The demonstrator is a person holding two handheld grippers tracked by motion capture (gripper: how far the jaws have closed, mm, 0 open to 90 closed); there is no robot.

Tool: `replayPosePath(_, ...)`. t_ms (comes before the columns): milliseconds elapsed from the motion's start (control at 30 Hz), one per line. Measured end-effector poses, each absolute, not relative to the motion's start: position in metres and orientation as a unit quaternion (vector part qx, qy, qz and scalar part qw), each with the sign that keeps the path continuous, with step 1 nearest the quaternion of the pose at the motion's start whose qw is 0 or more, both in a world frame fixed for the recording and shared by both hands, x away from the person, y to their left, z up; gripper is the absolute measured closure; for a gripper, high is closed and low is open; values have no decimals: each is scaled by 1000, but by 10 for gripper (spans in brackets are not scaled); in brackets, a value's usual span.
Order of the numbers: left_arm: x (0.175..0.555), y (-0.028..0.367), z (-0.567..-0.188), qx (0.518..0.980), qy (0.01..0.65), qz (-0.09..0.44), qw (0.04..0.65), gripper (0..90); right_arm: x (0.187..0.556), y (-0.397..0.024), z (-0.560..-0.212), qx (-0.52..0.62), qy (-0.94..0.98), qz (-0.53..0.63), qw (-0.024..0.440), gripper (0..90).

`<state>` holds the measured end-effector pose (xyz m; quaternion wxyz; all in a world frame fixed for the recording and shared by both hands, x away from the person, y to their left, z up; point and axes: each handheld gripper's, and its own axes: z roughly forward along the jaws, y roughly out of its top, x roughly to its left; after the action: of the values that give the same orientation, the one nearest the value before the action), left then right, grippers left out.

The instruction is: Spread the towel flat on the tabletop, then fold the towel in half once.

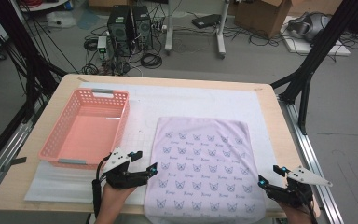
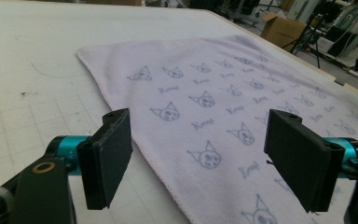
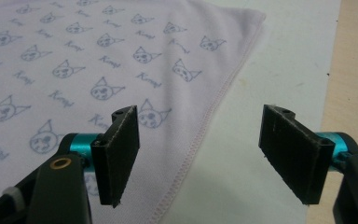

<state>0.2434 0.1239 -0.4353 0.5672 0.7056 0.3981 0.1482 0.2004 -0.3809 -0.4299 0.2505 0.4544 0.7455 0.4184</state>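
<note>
High view: wooden table (image 1: pixel 65 84) carrying a white gridded mat (image 1: pixel 186 100).
- Towel (image 1: pixel 204 170), pale lilac with a repeating cat-face print: lies flat on the mat, right of centre, its near edge reaching the near edge of the table.
- Basket (image 1: pixel 46 147), pink perforated plastic: far-left of the towel, apart from it, nothing inside.
- Left gripper (image 1: pixel 145 164): at the towel's left edge, near end; jaws wide apart, nothing between the pads. In the left gripper view, one pad (image 2: pixel 106 156) stands over bare mat and the other over cloth, the hem running between them.
- Right gripper (image 1: pixel 270 175): at the towel's right edge, near end; jaws wide apart, nothing held. In the right gripper view, the stitched hem (image 3: pixel 204 140) passes between the pads.

Progress, as judged: the towel appears spread and smoothed, both grippers clear of it. No fold is made yet, and the basket has received nothing; any folding or stowing would remain.

Unclear: the towel's near corners are cut off at the frame's bottom edge. Whether the jaw tips brush the cloth cannot be told. The printed lettering is too small to read.
</note>
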Motion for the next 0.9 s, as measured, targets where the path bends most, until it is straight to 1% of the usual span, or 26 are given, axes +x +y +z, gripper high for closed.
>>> replayPosePath(200,247,121,-436,708,398,139,566,244,203,-382,-430,456,743,421,249,274)
replayPosePath(433,262,119,-436,712,399,132,563,274,214,-379,-435,464,749,412,232,275)
replayPosePath(633,288,108,-439,719,410,115,550,279,233,-380,-436,467,754,405,222,276)
replayPosePath(767,303,101,-441,716,419,118,545,287,249,-383,-438,478,753,404,205,276)
replayPosePath(800,307,101,-441,717,422,119,542,302,253,-385,-438,480,753,404,201,276)
replayPosePath(900,316,97,-439,723,425,122,530,305,266,-386,-439,485,749,409,191,282)
